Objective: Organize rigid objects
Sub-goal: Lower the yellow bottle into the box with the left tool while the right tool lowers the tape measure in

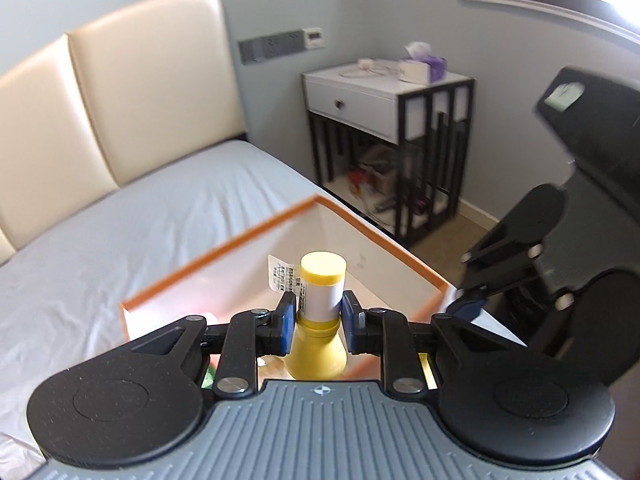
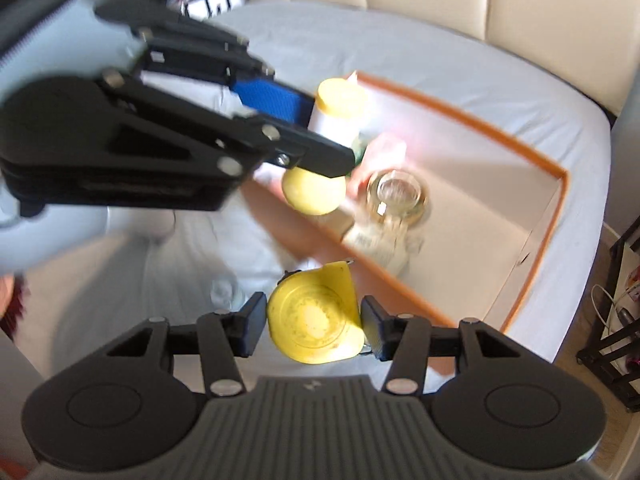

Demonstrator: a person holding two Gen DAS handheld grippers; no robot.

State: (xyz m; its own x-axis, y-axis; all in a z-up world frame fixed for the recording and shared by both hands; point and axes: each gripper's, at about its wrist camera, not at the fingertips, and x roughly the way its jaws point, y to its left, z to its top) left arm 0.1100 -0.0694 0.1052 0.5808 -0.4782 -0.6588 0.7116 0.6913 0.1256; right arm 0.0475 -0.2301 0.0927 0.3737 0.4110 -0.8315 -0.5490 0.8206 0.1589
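My left gripper (image 1: 318, 312) is shut on a yellow bottle (image 1: 320, 316) with a white label and a yellow cap, held over the orange-rimmed white box (image 1: 376, 236) on the bed. The right wrist view shows that bottle (image 2: 316, 190) in the left gripper (image 2: 320, 128) above the box (image 2: 532, 152). My right gripper (image 2: 314, 322) is shut on a yellow tape measure (image 2: 316, 320), held just in front of the box's near wall. A clear glass jar (image 2: 398, 196) stands inside the box.
The box sits on a bed with a grey sheet (image 1: 120, 232) and a cream headboard (image 1: 152, 92). A black and white nightstand (image 1: 388, 112) with a tissue box (image 1: 426, 66) stands by the wall. The other gripper (image 1: 540, 240) shows at right.
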